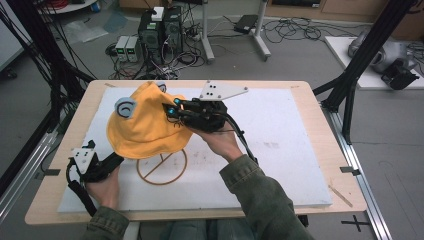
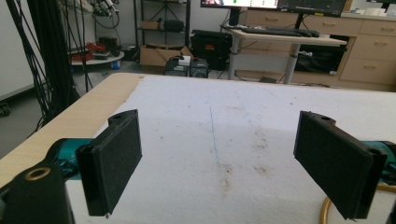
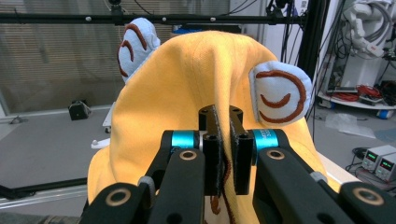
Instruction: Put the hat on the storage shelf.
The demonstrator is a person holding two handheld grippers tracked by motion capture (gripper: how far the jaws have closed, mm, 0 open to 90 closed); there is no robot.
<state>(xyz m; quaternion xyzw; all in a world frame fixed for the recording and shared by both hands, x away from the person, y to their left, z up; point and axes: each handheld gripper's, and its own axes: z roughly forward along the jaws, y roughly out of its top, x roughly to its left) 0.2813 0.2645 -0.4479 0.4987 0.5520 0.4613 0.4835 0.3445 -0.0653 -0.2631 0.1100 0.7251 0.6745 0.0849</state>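
Jaws of right gripper [image 3: 223,154] pinch one yellow hat [image 3: 196,84].

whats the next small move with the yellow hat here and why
Probably lower the yellow hat a little further toward the wooden ring stand. The right gripper is shut on a fold of its fabric, and the hat hangs partly over the stand rather than seated on it. The left gripper rests open on the white mat, holding nothing, free to steady the brim.
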